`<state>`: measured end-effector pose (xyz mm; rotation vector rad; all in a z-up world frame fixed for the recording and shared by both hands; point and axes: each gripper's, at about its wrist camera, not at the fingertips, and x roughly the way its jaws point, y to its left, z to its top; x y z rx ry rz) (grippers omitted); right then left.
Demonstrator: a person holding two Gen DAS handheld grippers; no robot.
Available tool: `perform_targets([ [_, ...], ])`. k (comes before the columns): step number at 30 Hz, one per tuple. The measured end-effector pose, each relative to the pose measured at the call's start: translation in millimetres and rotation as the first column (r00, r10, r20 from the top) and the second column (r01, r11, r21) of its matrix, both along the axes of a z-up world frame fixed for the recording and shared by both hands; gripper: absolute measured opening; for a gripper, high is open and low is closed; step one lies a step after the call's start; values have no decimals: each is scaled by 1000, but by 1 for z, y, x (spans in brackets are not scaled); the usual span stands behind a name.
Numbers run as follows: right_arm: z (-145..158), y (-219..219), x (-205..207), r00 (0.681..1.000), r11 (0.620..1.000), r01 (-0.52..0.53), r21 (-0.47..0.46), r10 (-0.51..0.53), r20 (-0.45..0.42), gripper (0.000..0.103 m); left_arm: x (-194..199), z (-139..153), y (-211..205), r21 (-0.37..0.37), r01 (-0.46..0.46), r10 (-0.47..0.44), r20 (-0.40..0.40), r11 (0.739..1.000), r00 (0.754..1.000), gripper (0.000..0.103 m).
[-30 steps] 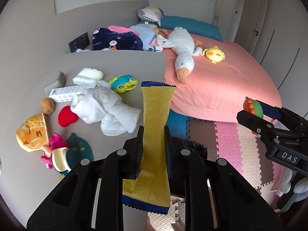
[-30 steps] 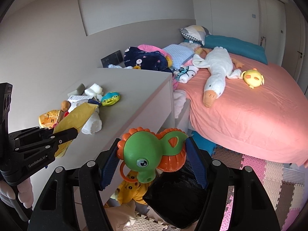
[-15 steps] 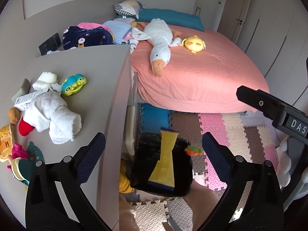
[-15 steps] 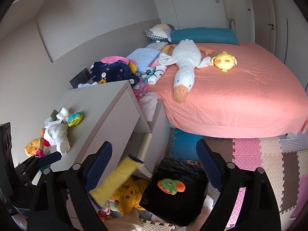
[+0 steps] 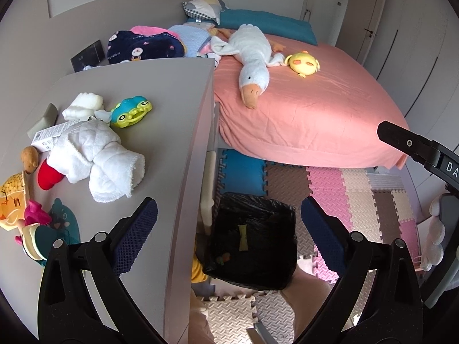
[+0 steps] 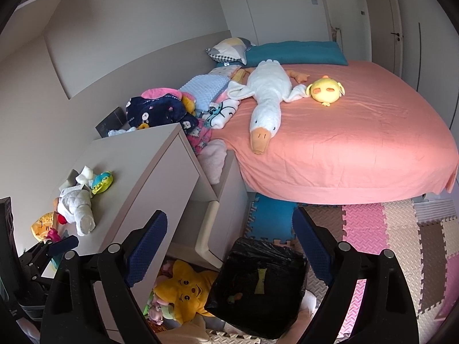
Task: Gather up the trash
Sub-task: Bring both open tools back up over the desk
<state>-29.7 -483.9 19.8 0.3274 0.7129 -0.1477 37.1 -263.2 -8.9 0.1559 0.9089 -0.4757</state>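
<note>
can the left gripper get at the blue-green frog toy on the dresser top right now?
Probably yes. The left gripper is open and empty, and the frog toy lies uncovered on the dresser top, only a crumpled white cloth beside it.

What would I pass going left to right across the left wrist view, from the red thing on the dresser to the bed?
Red toy → white towel bundle → blue-green frog toy → white goose plush → yellow chick plush.
</note>
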Motion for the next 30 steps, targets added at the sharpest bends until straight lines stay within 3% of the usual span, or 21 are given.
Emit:
perform_targets([
  [10, 1, 24, 8, 999, 999, -47, -3, 47, -4, 89, 3, 7, 35, -11, -53, 53, 22, 999, 998, 96],
  [30, -1, 118, 47, 974, 973, -225, -41, 225, -12, 89, 18, 22, 129, -28, -196, 198, 65, 980, 978, 96],
])
